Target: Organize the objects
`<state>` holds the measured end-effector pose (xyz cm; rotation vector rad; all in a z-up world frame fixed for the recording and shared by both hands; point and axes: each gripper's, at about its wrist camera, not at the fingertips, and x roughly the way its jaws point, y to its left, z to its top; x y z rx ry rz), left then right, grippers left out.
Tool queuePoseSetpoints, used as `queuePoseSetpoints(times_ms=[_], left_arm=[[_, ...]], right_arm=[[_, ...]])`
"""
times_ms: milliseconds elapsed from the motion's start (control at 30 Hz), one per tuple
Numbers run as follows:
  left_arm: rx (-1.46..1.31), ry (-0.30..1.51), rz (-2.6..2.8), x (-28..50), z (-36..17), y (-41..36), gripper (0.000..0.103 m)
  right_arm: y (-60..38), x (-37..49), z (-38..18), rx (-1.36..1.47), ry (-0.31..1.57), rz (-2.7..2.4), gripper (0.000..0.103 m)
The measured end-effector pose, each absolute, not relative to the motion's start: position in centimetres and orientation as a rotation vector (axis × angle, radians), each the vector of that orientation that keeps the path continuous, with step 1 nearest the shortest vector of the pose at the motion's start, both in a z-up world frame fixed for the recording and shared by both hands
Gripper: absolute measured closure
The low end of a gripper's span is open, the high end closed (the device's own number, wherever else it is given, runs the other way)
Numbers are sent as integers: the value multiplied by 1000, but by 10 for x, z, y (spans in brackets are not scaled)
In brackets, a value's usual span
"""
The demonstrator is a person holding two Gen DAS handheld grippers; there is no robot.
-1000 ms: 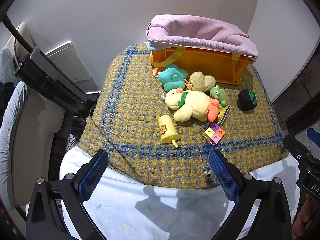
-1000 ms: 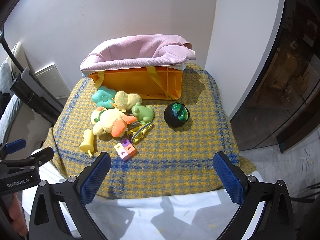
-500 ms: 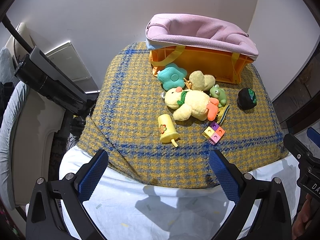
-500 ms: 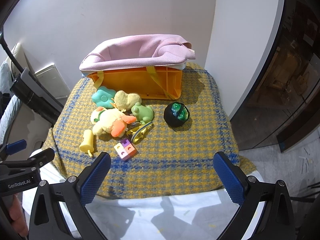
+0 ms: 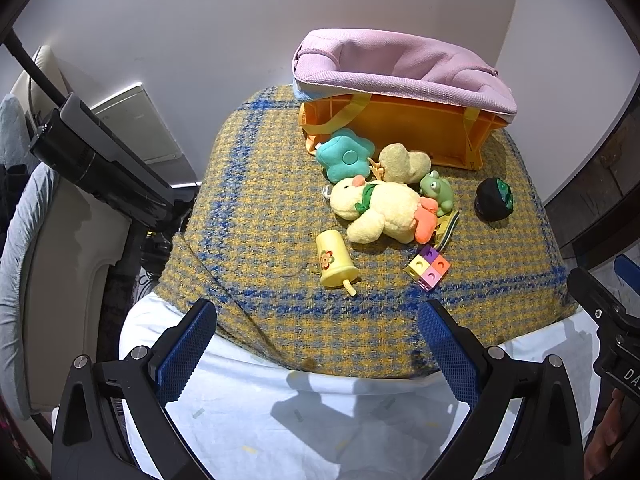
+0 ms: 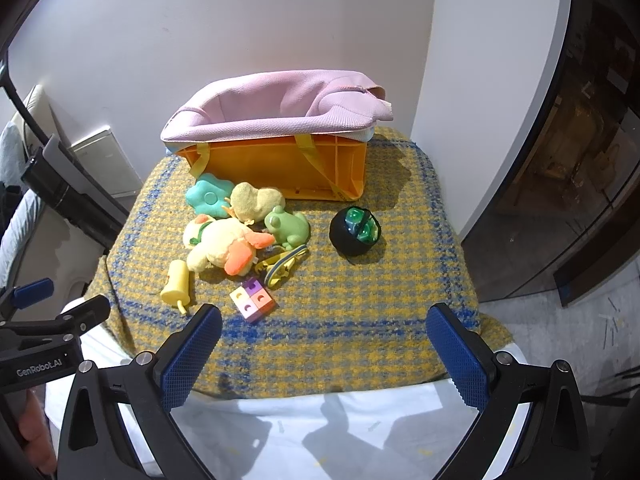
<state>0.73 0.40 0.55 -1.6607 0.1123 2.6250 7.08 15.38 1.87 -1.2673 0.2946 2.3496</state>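
So, stage: nothing is picked up yet — by my reading the sorting has not begun, with every toy out on the checked blanket point(image 6: 360, 320) and none visibly in the basket
Left gripper point(image 5: 318, 346): fingers spread wide and holding nothing, hovering over the near edge of the blanket
Right gripper point(image 6: 322, 350): likewise spread wide and holding nothing, over the same near edge, further toward the right side
Basket point(image 6: 280, 168): orange, lined with pink cloth, standing at the far edge of the blanket against the wall; its inside is hidden
Toy heap: a teal flower cushion point(image 5: 344, 156), a tan plush point(image 5: 402, 162), a green frog point(image 5: 436, 192) and a yellow plush duck point(image 5: 380, 212) lie touching one another just in front of the basket
Loose pieces: a yellow cup point(image 5: 332, 260) on its side and a block cube point(image 5: 428, 268) lie nearest the near edge, apart from each other; a black ball point(image 6: 355, 232) sits alone toward the right edge
Key relation: the cup lies straight ahead of the left gripper's open gap, its long axis running roughly from far to near with the straw pointing at the near edge — so fingers closing sideways would meet its flanks; the left gripper looks the nearer to it
Right-side choice: the ball and the cube lie ahead of the right gripper, which looks better placed for them
Risk: the cup is round and may roll when touched
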Motion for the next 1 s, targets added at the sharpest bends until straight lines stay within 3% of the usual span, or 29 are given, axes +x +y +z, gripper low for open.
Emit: queuePoseSetpoints(times_ms=[1000], left_arm=[[-1664,115,2613,8,2,2,0]], right_arm=[[153,69,19,-1270,309,2335,1]])
